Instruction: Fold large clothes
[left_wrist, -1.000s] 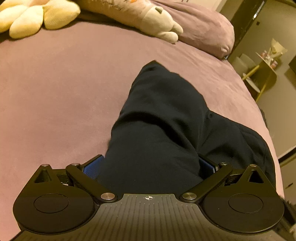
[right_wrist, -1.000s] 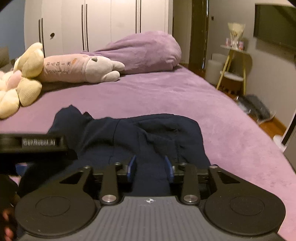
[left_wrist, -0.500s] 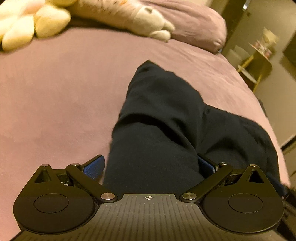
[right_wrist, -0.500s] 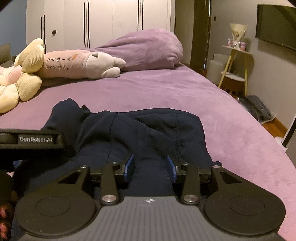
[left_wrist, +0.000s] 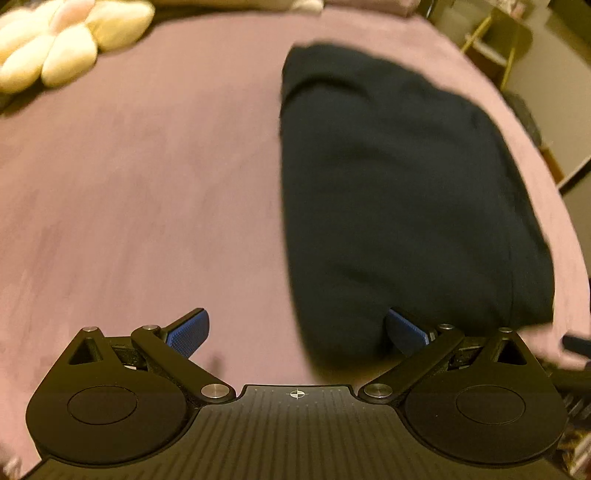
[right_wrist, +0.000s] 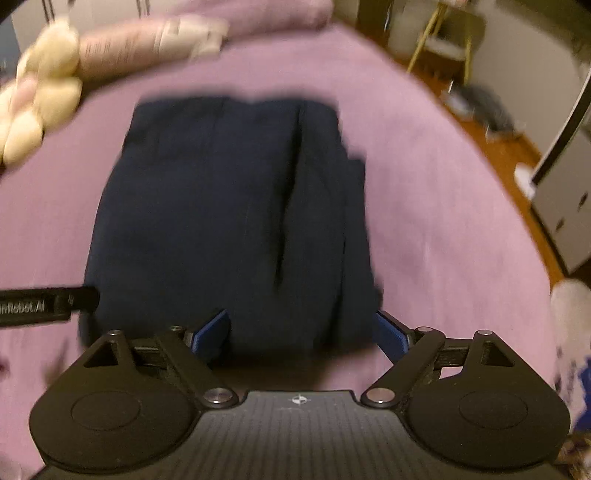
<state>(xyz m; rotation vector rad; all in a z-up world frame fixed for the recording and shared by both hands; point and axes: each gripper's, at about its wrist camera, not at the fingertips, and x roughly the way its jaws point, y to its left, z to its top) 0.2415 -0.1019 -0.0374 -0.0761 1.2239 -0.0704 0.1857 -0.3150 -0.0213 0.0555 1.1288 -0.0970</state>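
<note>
Standing wide apart, the right gripper (right_wrist: 301, 332) has just been opening its jaws, pads clear of the folded navy garment (right_wrist: 236, 206) whose near edge lies between them. Left gripper (left_wrist: 295, 332): likewise spread wide, gripping nothing, the garment (left_wrist: 399, 192) flat on the purple bedspread (left_wrist: 147, 184) beside its right finger (left_wrist: 406, 330). Both views are motion-blurred; the cream plush toy (left_wrist: 55, 48) is cut off by the frame.

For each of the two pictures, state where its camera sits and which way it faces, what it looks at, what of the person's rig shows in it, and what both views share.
Left wrist: sits on the left gripper, facing down at the bed; its own open jaws show.
Right wrist: sits on the right gripper, facing down over the dark garment; its own jaws, just opened, and the left gripper's tip show.
Shared: the garment, bed and yellow plush toy.
</note>
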